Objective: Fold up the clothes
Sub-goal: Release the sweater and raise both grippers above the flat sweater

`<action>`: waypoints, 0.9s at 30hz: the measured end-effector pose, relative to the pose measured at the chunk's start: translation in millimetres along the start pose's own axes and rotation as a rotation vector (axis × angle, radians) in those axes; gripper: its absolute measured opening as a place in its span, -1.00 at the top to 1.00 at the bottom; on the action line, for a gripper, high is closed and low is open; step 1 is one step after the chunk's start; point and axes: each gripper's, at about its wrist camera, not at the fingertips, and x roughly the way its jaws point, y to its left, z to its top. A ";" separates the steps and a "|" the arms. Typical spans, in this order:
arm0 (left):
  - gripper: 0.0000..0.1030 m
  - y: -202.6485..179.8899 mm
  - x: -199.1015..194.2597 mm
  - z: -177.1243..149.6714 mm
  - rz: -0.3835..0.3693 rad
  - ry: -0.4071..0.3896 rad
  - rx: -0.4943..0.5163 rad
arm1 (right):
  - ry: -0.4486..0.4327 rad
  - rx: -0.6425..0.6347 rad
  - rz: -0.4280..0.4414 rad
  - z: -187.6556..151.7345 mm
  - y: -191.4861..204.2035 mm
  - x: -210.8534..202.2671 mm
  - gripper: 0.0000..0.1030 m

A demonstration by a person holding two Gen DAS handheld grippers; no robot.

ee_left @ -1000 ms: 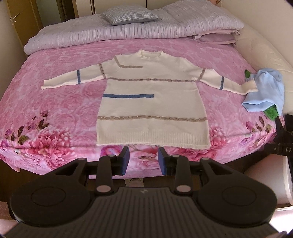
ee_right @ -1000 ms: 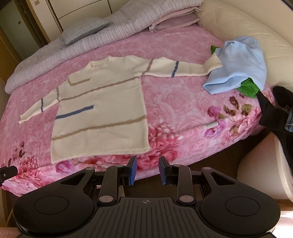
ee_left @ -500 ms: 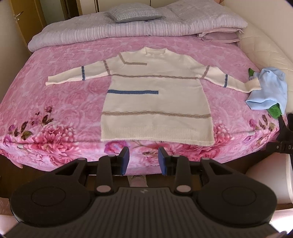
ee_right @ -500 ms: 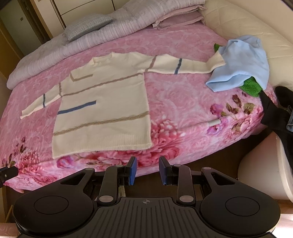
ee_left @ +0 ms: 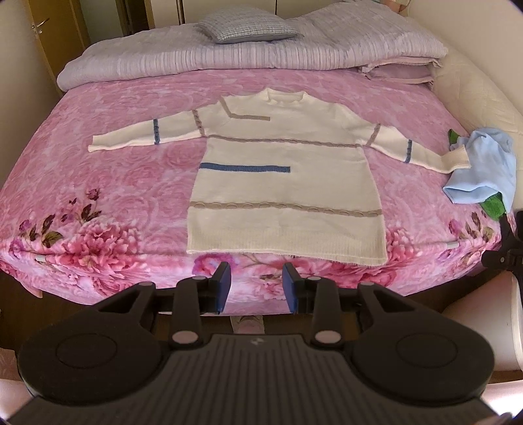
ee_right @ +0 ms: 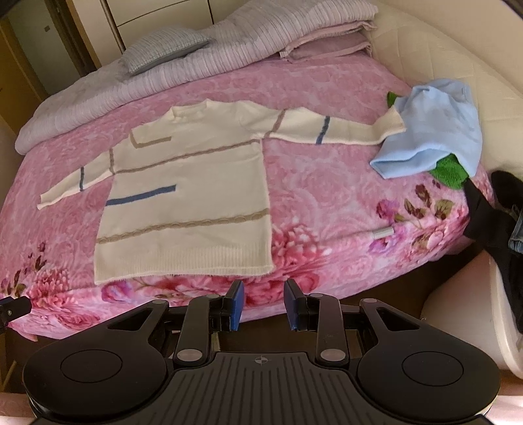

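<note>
A cream knitted sweater with beige and blue stripes (ee_left: 284, 183) was laid flat, front up, on a pink floral bedspread (ee_left: 98, 183), both sleeves spread sideways and the ribbed hem lying at the near edge of the bed.

In the left wrist view the sweater was seen almost squarely, and a wooden door with a metal handle (ee_left: 39, 26) was shown at the far left; in the right wrist view that handle was not shown. In the right wrist view the sweater (ee_right: 186, 196) was seen at a slant, and a dark garment with a bit of denim (ee_right: 500, 222) was draped over a white rounded object at the right edge; its identity could not be made out. A grey checked cushion (ee_left: 245, 29) on a folded lilac ribbed quilt (ee_left: 294, 52) was shown in both views.

The cuff of the sleeve toward the right was partly covered by a crumpled light blue cloth (ee_right: 434, 130), under which a green fuzzy fabric (ee_right: 447, 170) was mostly hidden. A small silver tag (ee_right: 383, 233) was sewn at the bedspread's edge.

The left gripper (ee_left: 256, 287) was held with its blue-padded fingers spread apart, nothing between them, just short of the hem and not touching it. The right gripper (ee_right: 263, 305) was likewise parted and empty, below the hem's right corner.
</note>
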 end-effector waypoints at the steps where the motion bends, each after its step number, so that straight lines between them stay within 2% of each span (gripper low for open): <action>1: 0.42 1.2 0.0 -0.5 0.001 0.000 -0.001 | -0.001 -0.004 0.000 0.6 2.2 -0.2 0.40; 27: 0.42 21.3 4.8 -3.0 0.047 0.023 -0.045 | 0.020 -0.066 0.035 13.0 29.3 13.6 0.40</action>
